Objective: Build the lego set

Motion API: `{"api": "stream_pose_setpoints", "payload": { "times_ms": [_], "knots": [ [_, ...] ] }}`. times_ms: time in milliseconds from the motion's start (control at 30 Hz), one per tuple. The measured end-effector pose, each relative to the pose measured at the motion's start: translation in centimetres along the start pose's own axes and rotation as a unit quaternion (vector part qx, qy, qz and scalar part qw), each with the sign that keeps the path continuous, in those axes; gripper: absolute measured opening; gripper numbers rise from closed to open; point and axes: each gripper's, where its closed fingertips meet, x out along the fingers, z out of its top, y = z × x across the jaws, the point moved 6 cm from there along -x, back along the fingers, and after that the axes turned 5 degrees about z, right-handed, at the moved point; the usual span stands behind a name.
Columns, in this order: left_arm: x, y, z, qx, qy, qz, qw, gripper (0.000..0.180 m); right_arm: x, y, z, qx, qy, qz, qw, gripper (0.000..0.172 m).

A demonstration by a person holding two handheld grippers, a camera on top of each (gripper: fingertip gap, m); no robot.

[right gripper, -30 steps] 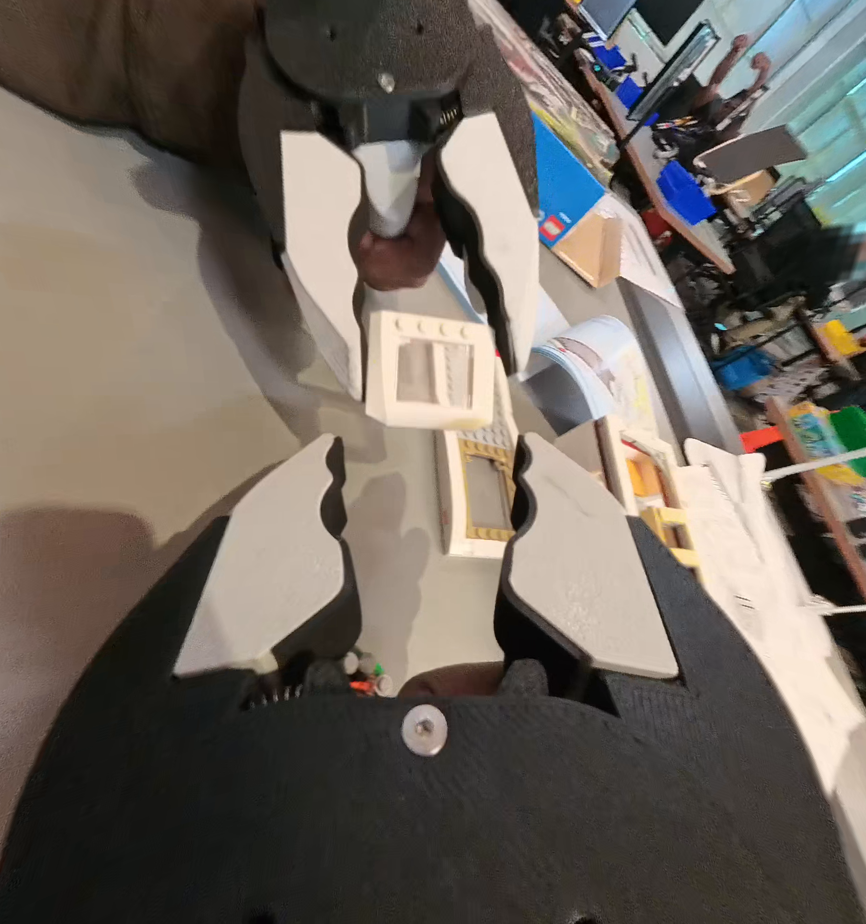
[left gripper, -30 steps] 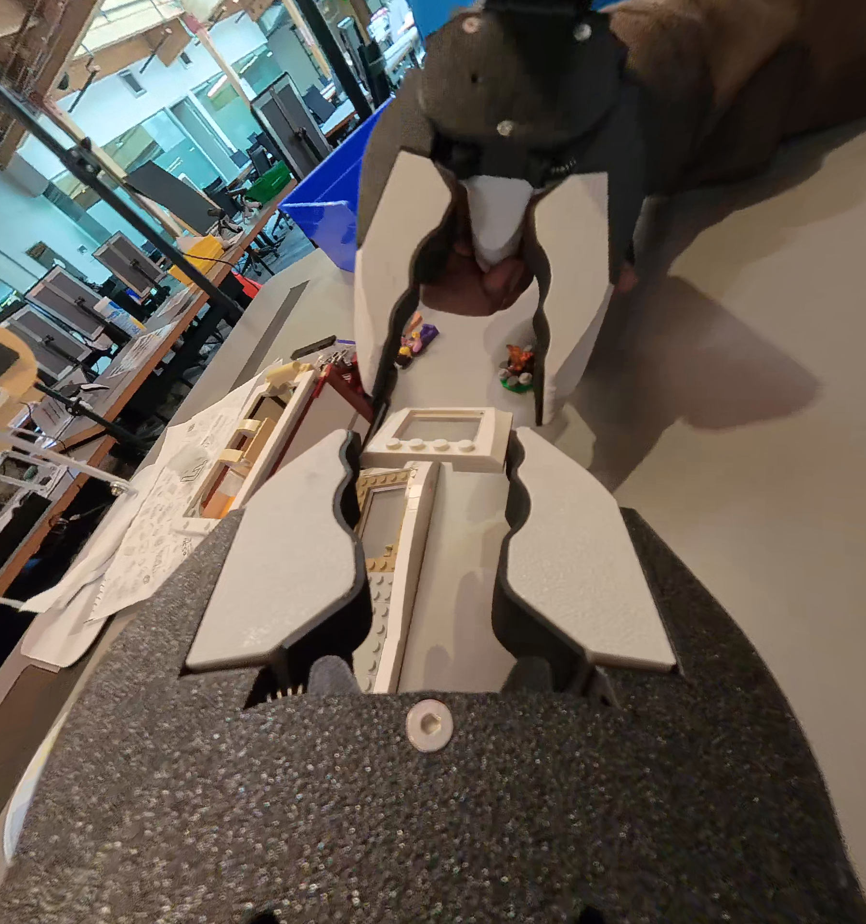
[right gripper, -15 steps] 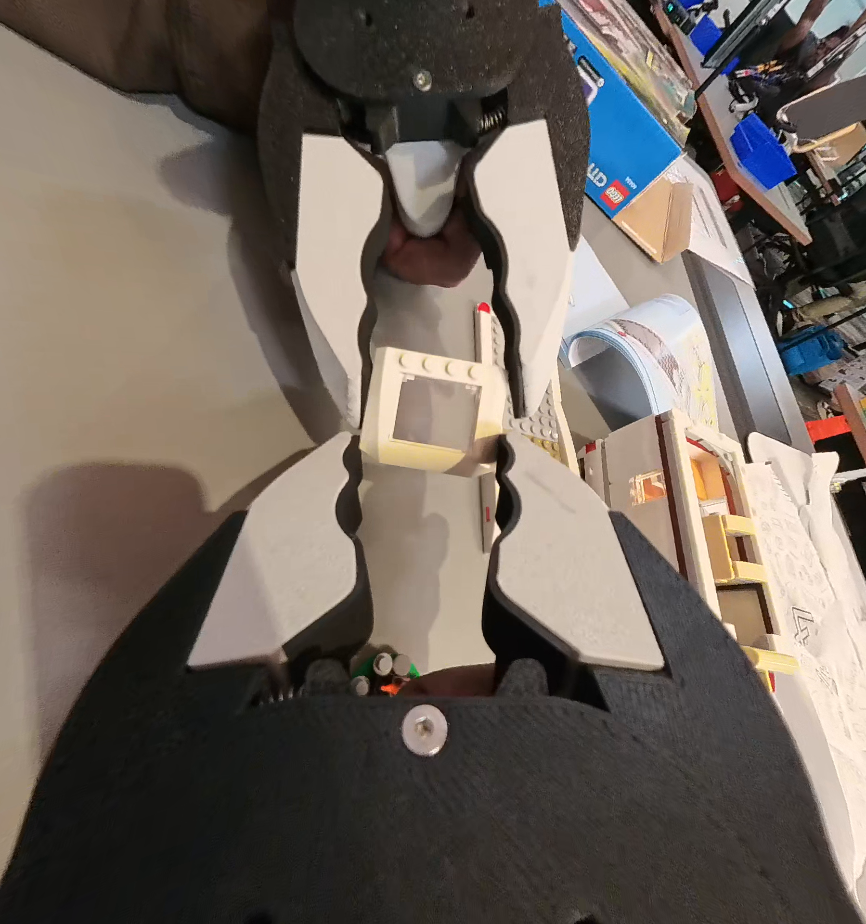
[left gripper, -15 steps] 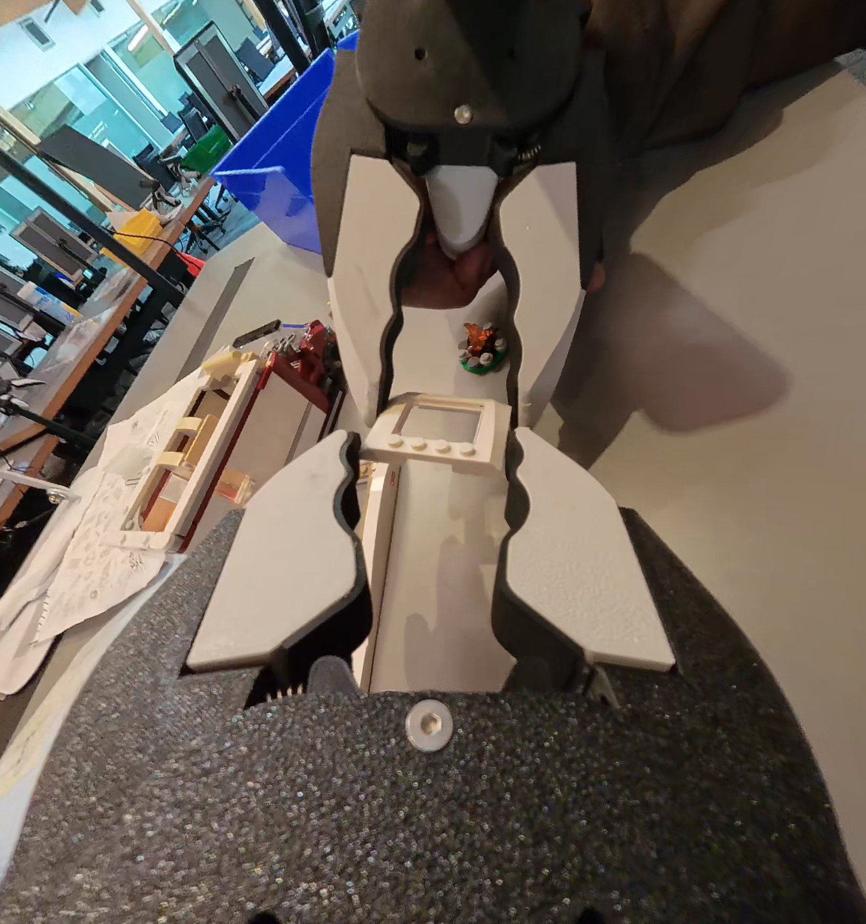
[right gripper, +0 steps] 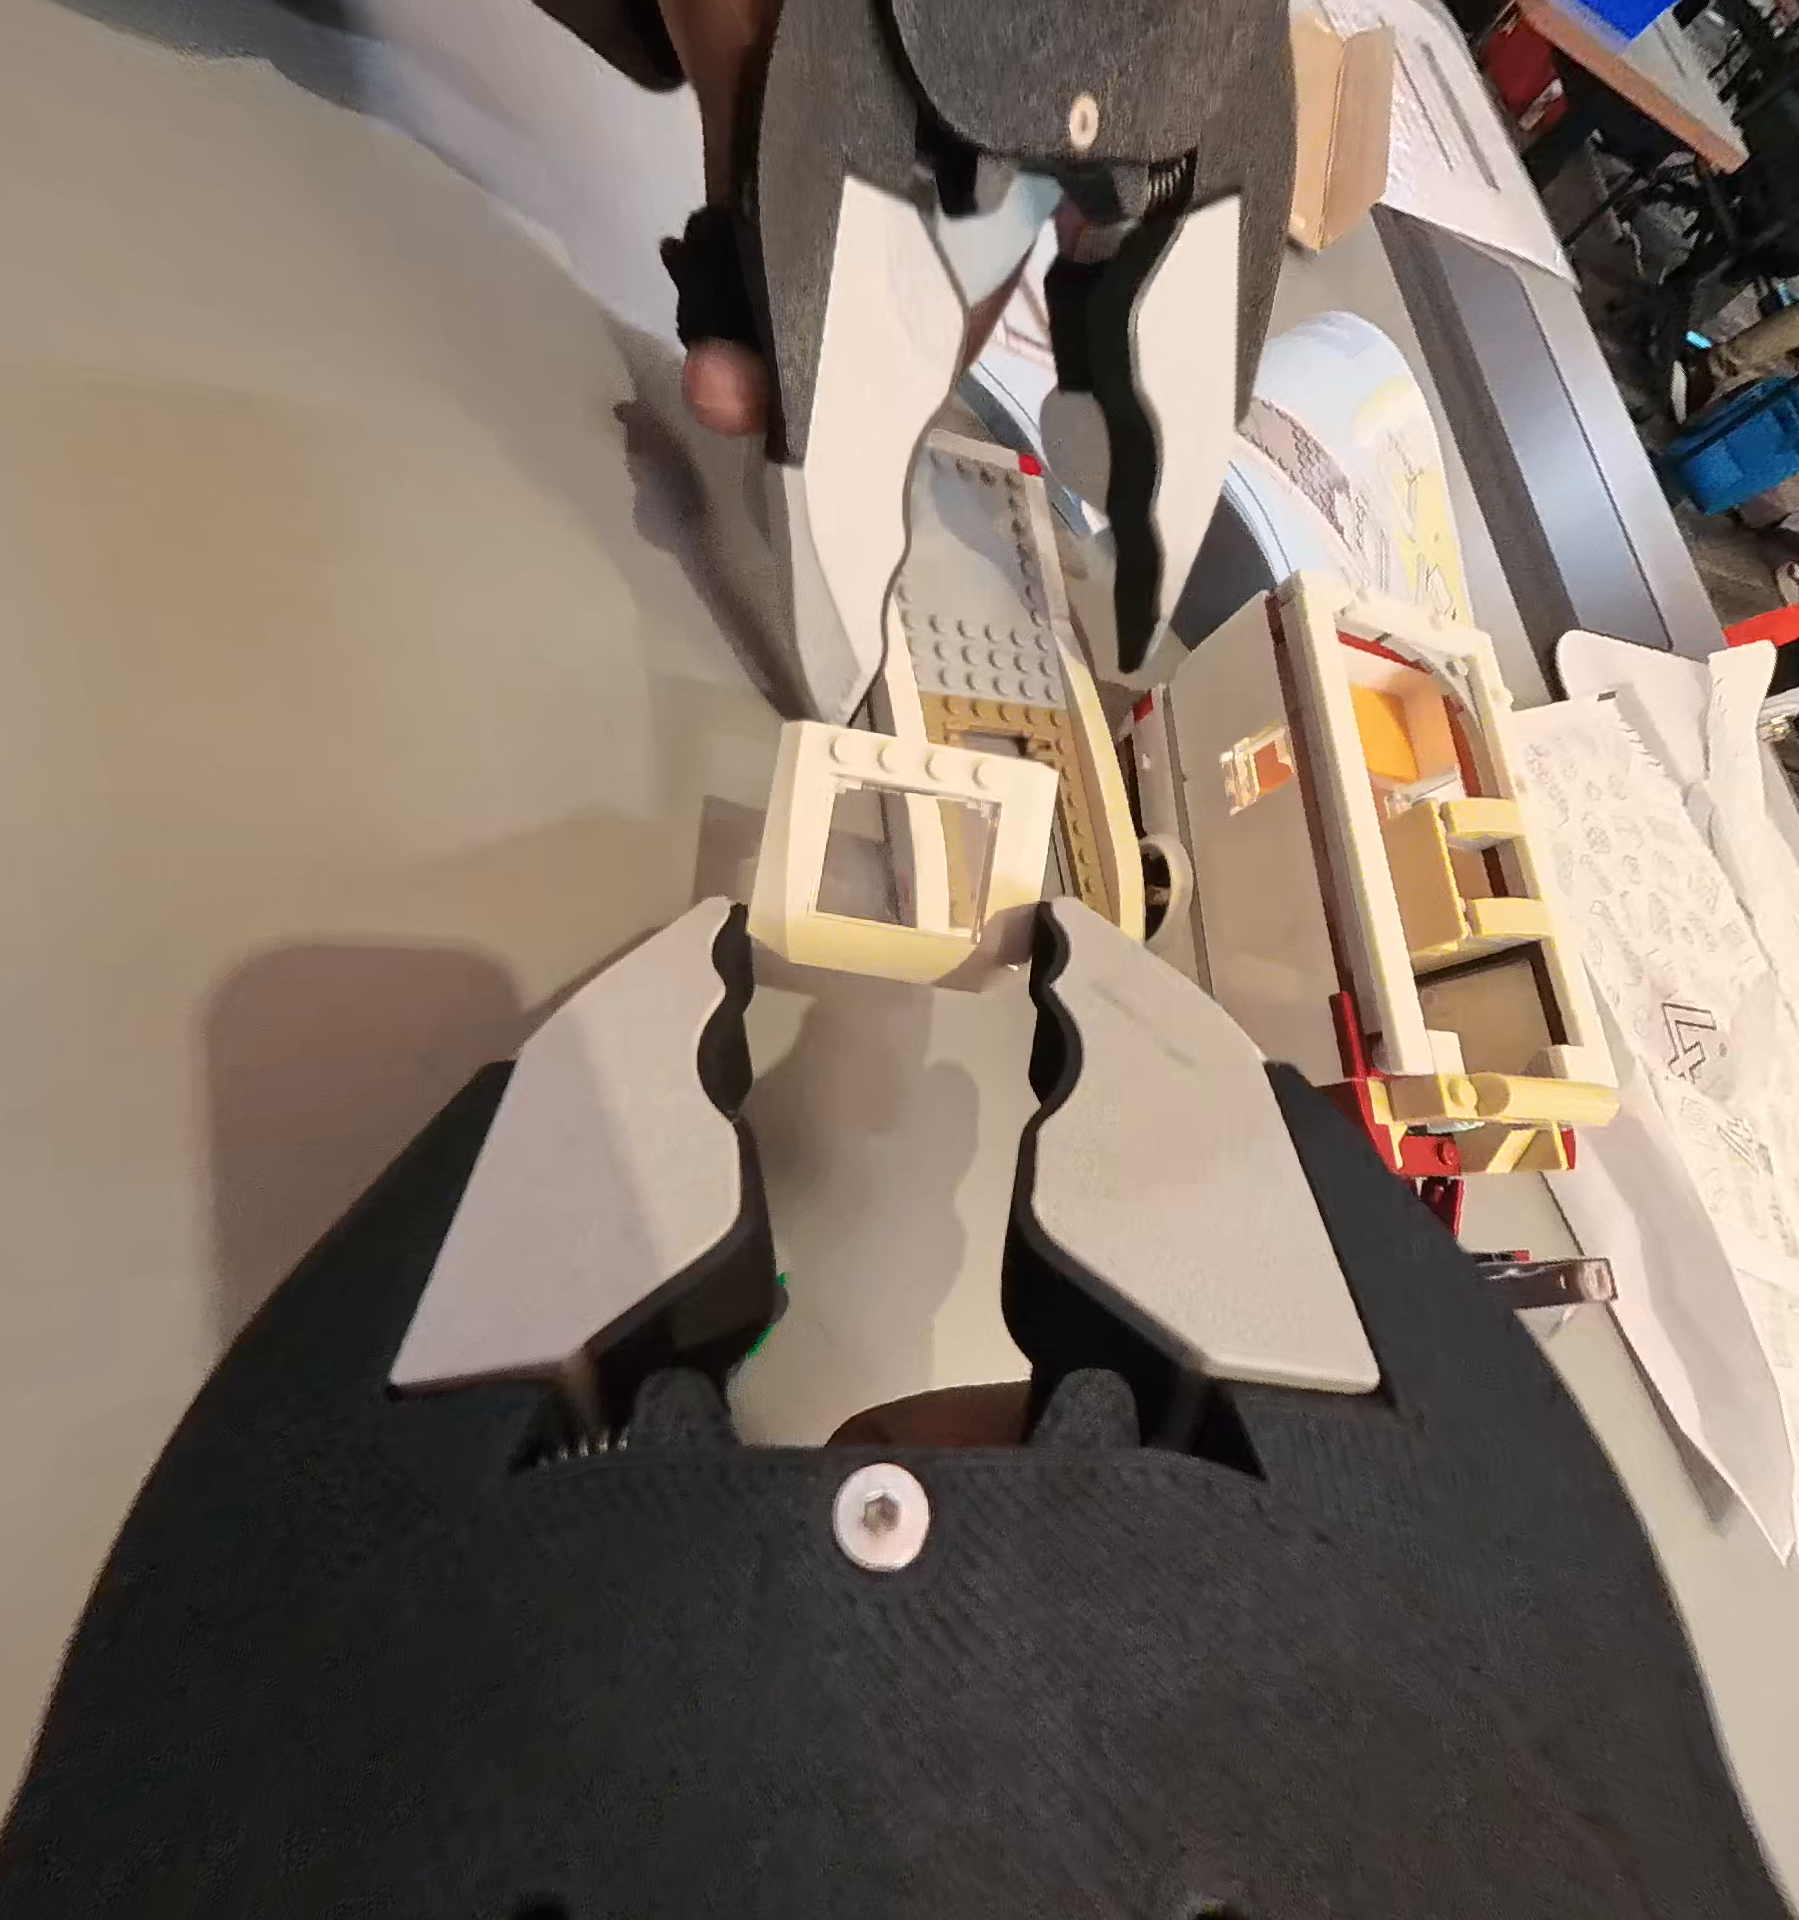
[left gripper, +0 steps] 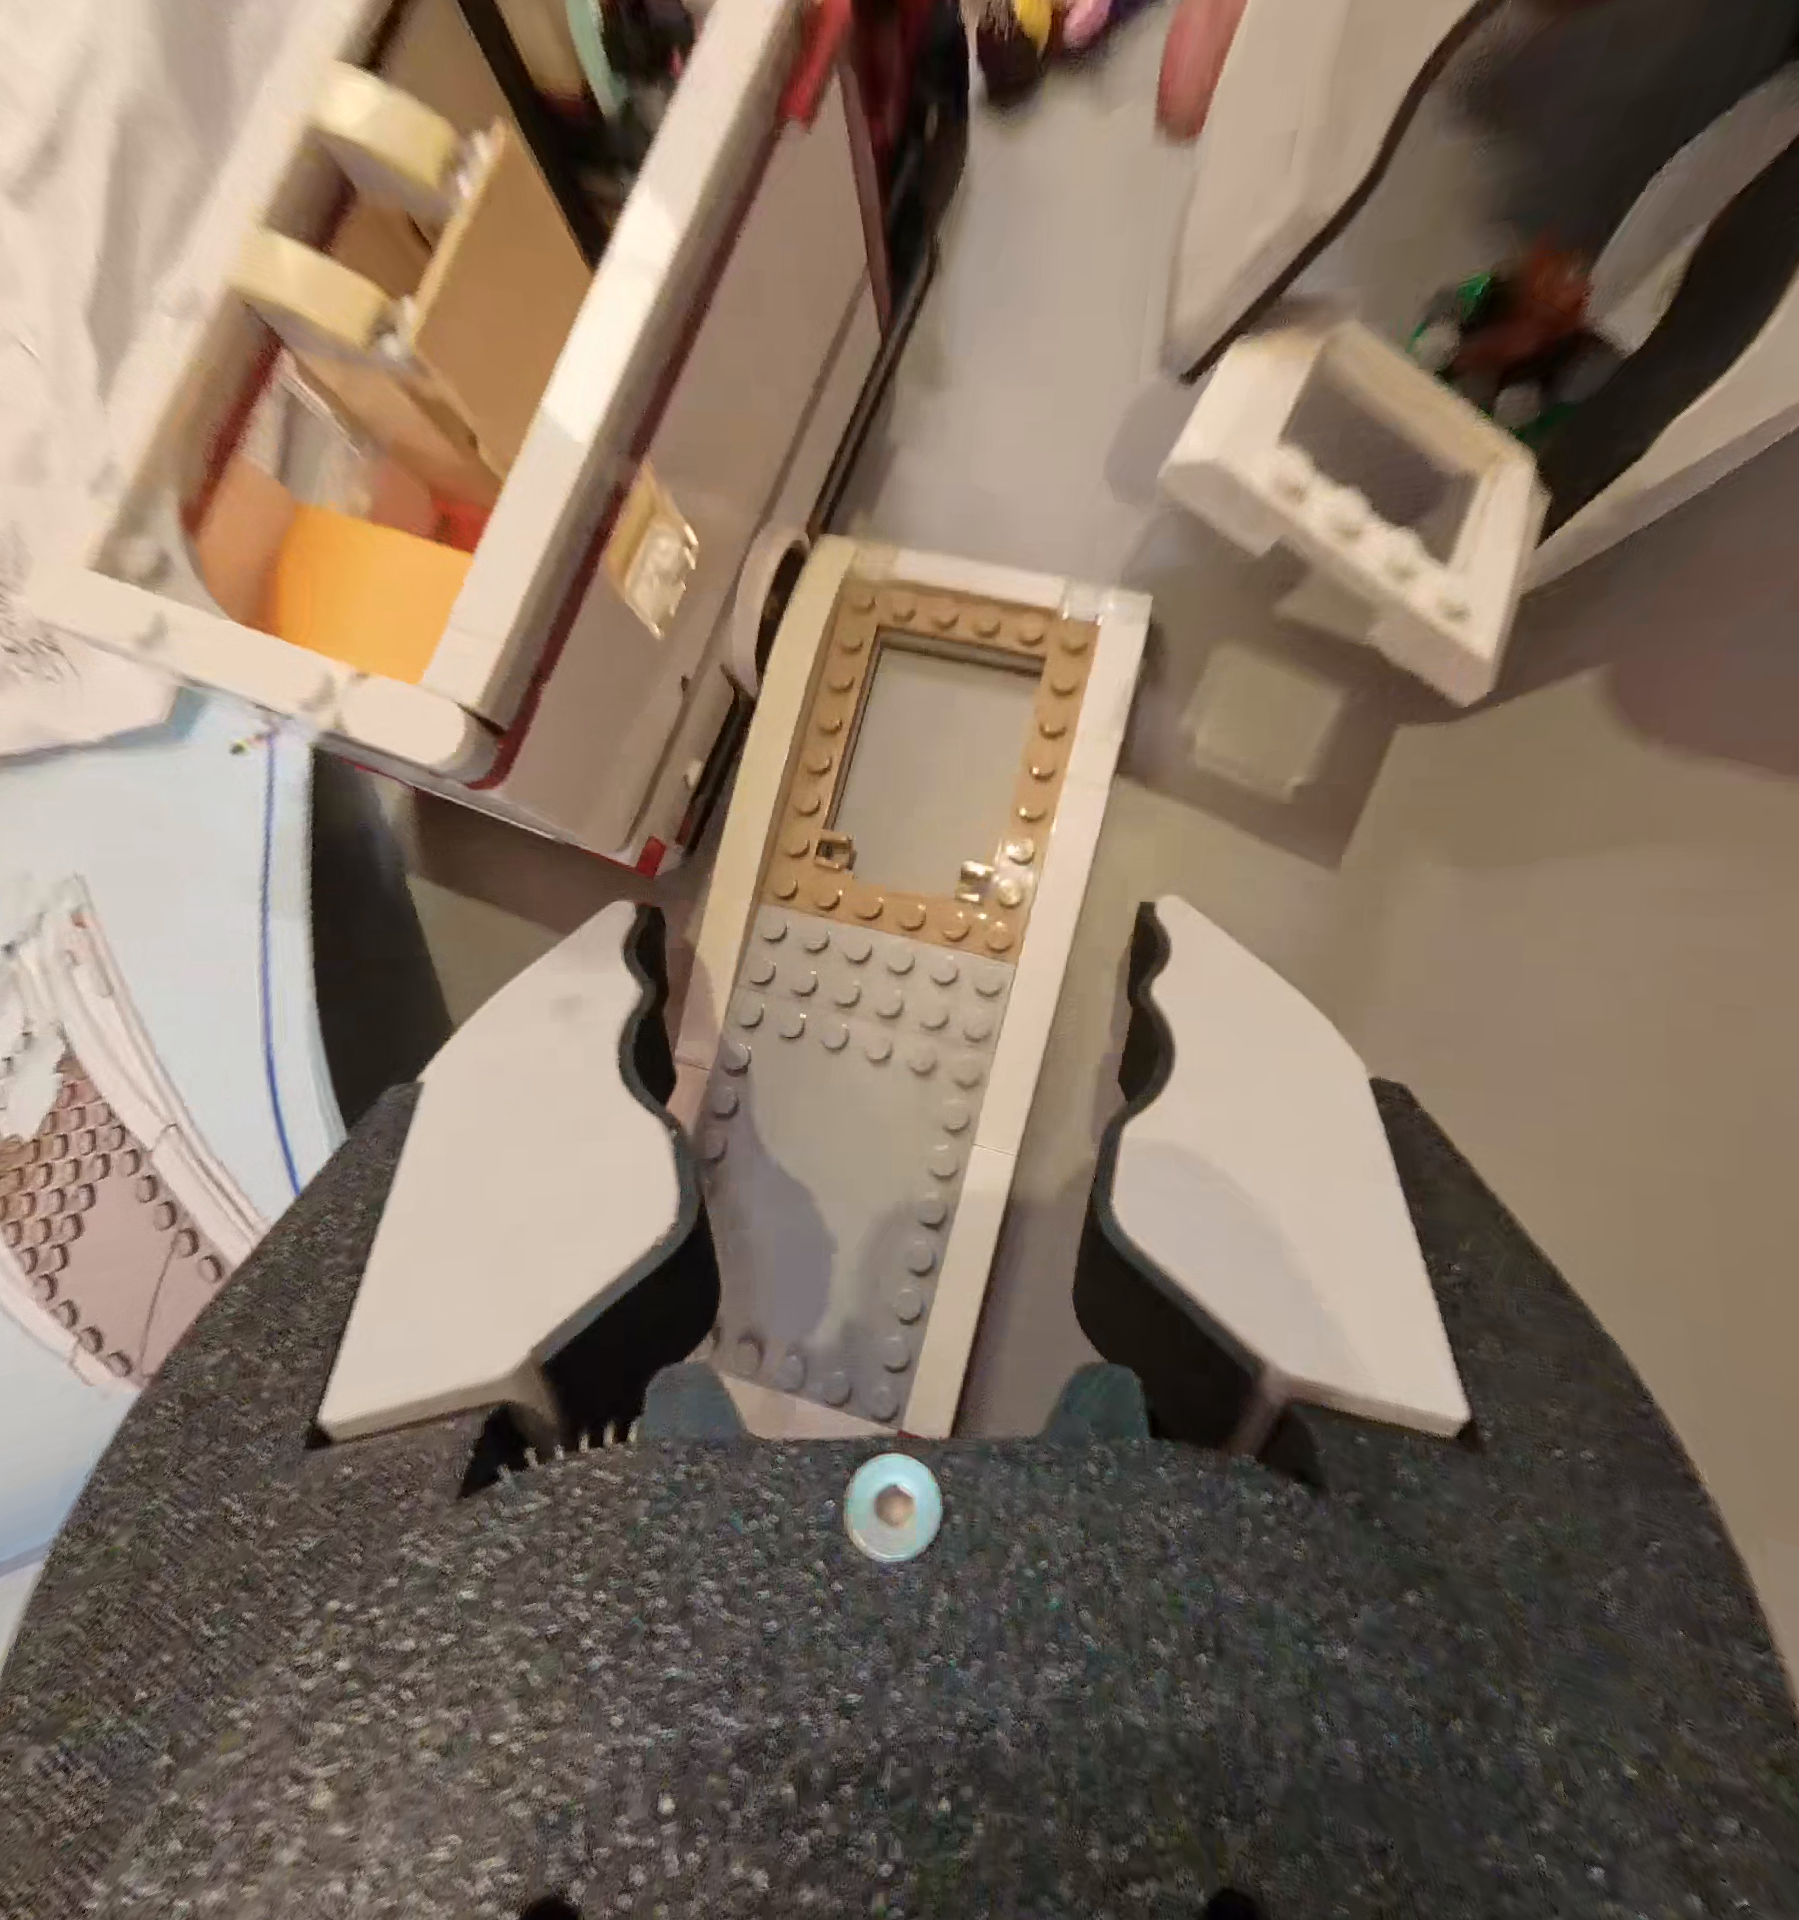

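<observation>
White plastic window brick [right gripper: 910, 847] with a clear pane is squeezed at the tips of the right gripper [right gripper: 884, 935], just beside the long studded tan-and-grey plate [left gripper: 905, 1039] lying between the wide-open left gripper [left gripper: 890, 925], which holds nothing.

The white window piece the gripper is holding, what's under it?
Under the white window piece held by the right gripper you see bare grey table and its shadow. Through the clear pane, part of the studded plate shows; the rest is covered.
</observation>
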Motion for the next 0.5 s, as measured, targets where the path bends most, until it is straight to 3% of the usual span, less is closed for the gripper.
{"api": "stream_pose_setpoints", "payload": {
  "times_ms": [167, 233, 500],
  "knots": [
    [0.7, -0.1, 0.0, -0.025, 0.015, -0.031, 0.999, 0.082, -0.3, -0.2, -0.3, 0.003, 0.007, -0.001, 1.0, 0.052],
    [0.5, -0.6, 0.1, -0.009, 0.01, -0.045, 0.999, 0.073, -0.4, -0.3, -0.4, 0.006, 0.01, 0.0, 1.0, 0.052],
    [0.1, -3.7, 0.4, 0.037, -0.004, -0.073, 0.997, 0.072, -0.2, 0.3, -0.7, 0.03, 0.031, 0.041, 0.998, 0.052]
  ]
}}
